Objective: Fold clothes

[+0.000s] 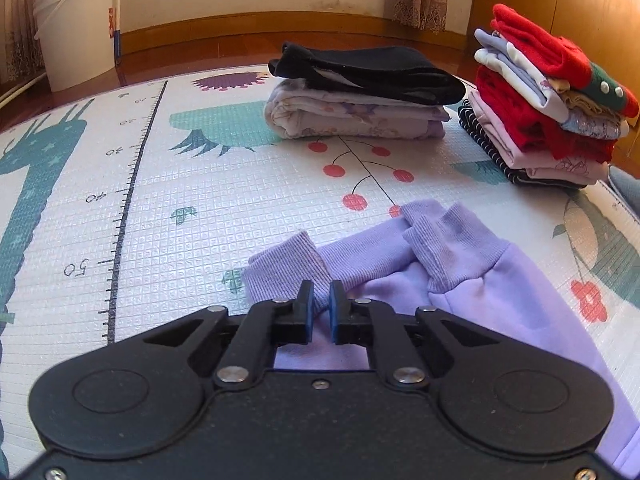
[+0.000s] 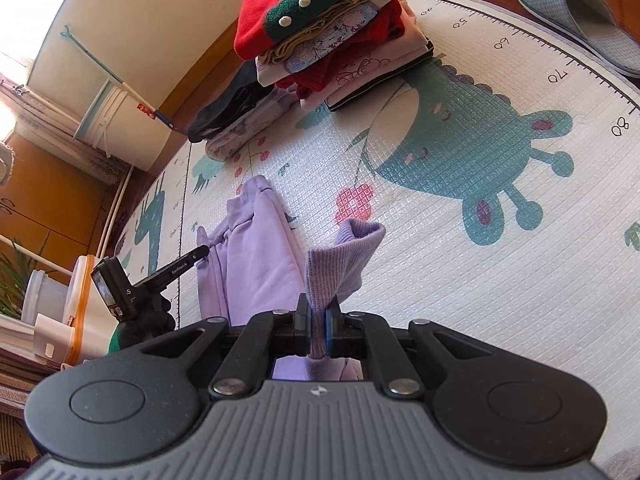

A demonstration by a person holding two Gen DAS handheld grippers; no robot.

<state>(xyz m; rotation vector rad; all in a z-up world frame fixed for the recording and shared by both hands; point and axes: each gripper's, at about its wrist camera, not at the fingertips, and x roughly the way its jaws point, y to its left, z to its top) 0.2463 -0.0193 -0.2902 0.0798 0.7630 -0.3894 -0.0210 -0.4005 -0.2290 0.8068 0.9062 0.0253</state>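
Note:
A lilac sweatshirt [image 1: 500,280] lies on the play mat [image 1: 180,200], its ribbed hem and cuffs toward the mat's middle. My left gripper [image 1: 321,304] is shut on one ribbed sleeve cuff [image 1: 286,272] low over the mat. In the right wrist view the same lilac sweatshirt [image 2: 256,248] stretches away, and my right gripper [image 2: 318,320] is shut on another ribbed cuff [image 2: 340,264], which stands up above the mat. The left gripper [image 2: 202,251] shows there at the garment's left edge.
A folded pile with a black garment on top [image 1: 360,92] sits at the mat's far side. A taller stack of red, pink and striped clothes [image 1: 548,100] stands to its right. A white bucket [image 1: 76,32] and a grey slipper [image 2: 580,16] are on the wooden floor.

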